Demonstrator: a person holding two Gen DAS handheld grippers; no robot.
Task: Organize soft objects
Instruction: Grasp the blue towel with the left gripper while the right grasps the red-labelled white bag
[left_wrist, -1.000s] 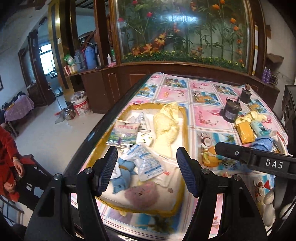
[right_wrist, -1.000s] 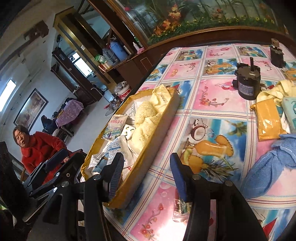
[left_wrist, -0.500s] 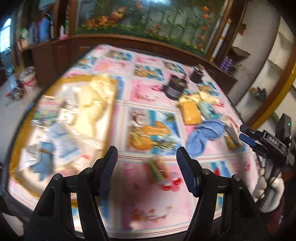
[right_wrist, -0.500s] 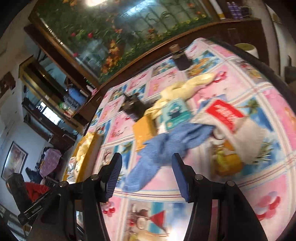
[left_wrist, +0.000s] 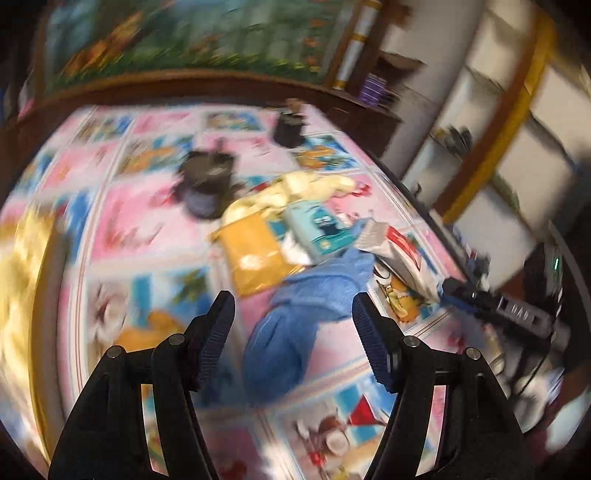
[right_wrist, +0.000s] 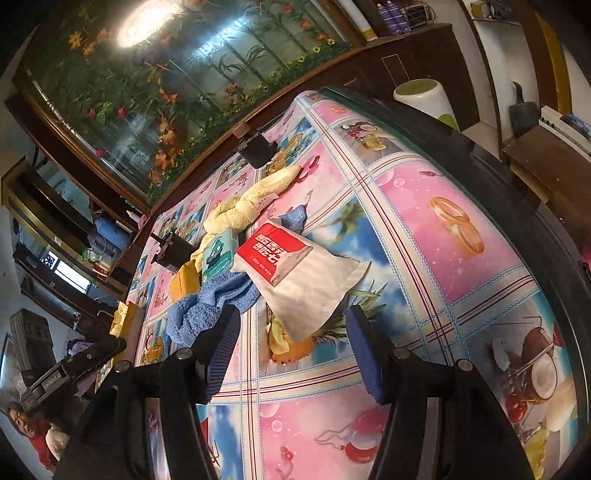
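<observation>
Towel, blue (left_wrist: 306, 314), lies crumpled on the surface (right_wrist: 461, 229) beside a white-and-red pouch (right_wrist: 295, 273). Likely light, limp; pinch a raised fold. Left hand-held gripper (left_wrist: 293, 338) and right hand-held gripper (right_wrist: 293, 350) both spread, empty.

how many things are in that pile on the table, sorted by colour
Blue cloth: 1
Pale yellow plush: 1
Orange-yellow packet: 1
Teal packet: 1
White pouch with red label: 1
Total: 5
</observation>
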